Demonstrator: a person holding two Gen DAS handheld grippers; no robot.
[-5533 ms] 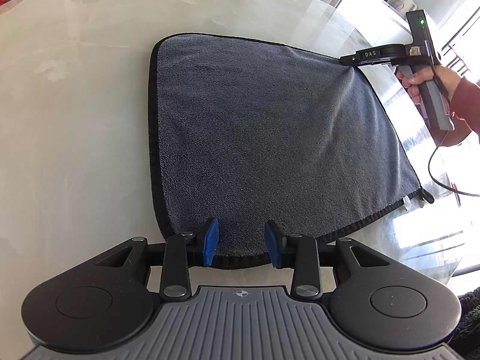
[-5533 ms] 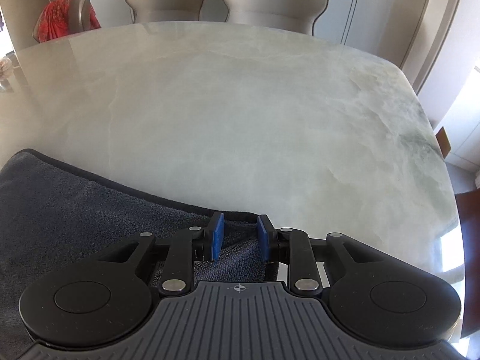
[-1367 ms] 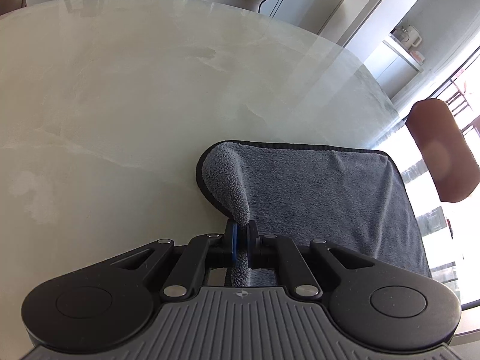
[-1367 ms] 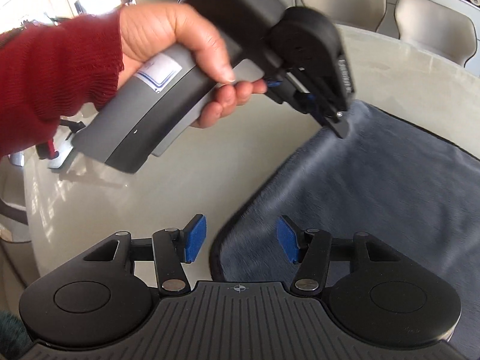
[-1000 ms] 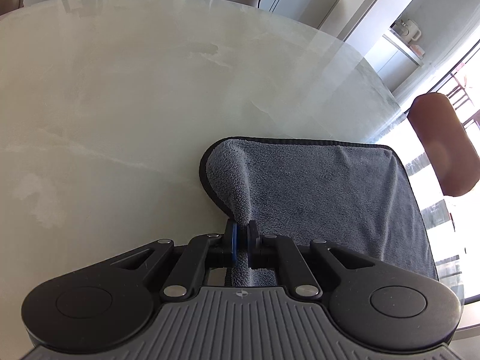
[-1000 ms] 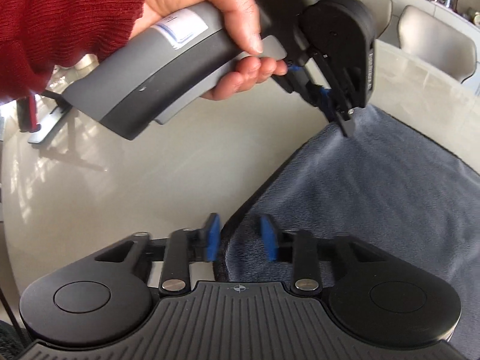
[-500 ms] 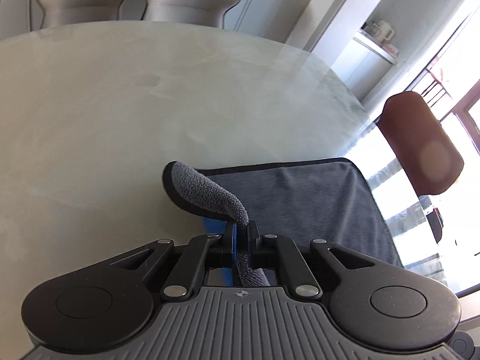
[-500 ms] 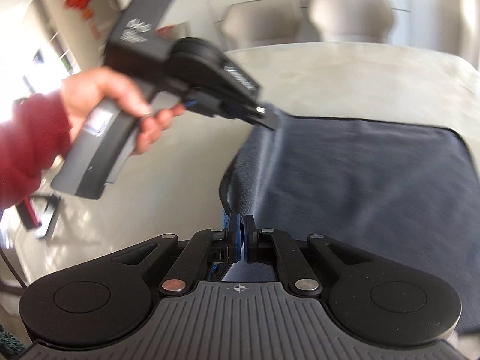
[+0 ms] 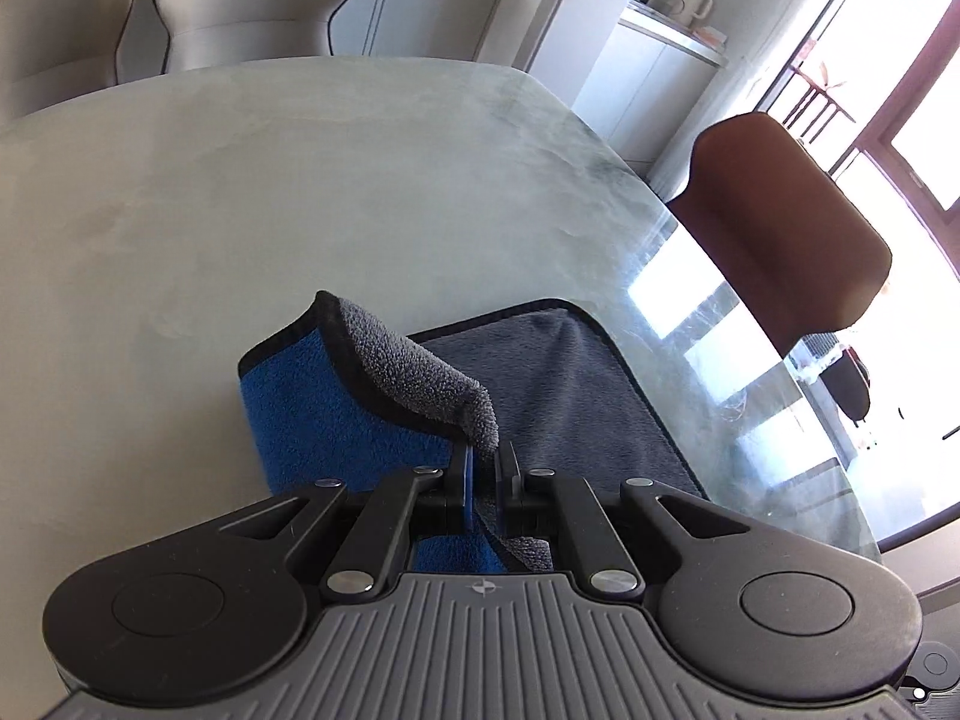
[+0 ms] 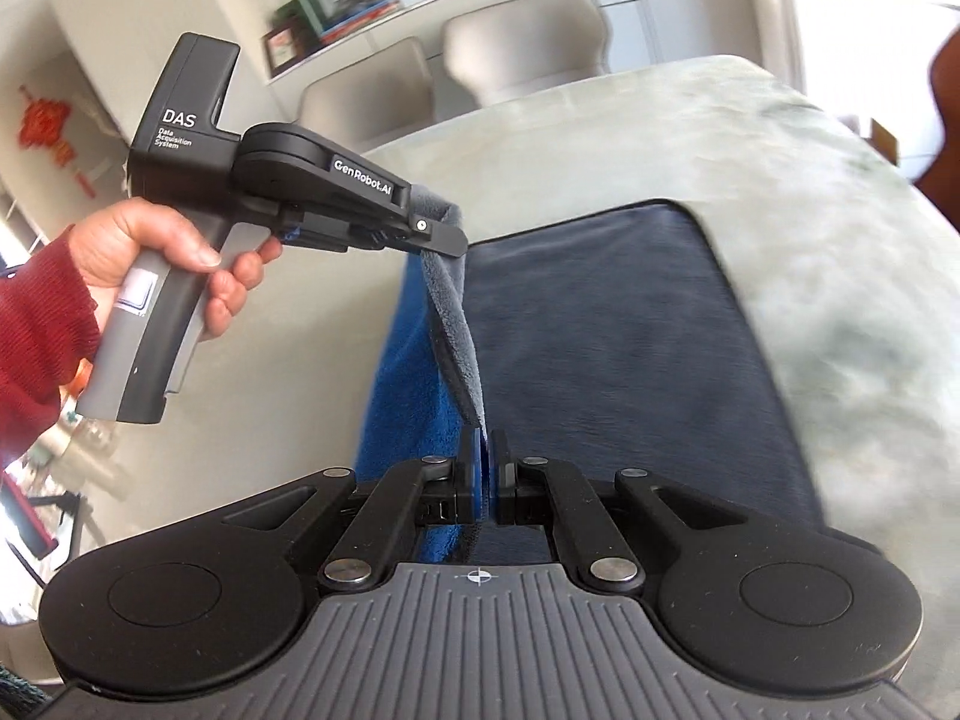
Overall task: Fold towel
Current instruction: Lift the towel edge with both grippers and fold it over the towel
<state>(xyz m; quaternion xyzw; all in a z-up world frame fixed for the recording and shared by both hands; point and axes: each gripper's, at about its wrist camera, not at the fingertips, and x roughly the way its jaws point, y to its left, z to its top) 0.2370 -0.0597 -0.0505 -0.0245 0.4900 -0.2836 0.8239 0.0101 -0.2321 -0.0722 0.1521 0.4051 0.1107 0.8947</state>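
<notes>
Grey towel (image 10: 600,324) lies partly on the pale bench (image 9: 300,180), its near edge lifted so the blue underside shows. Left tool (image 9: 485,474) and right tool (image 10: 483,468) are each pinched tight on that raised edge, the left tool farther along it.

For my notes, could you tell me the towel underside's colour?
Bright blue underside, clearest in the left wrist view.

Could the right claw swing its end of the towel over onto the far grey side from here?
Probably yes. The right claw is shut on the towel, whose edge is lifted off the table, and nothing lies on the flat grey part. The left claw holds the same edge.
</notes>
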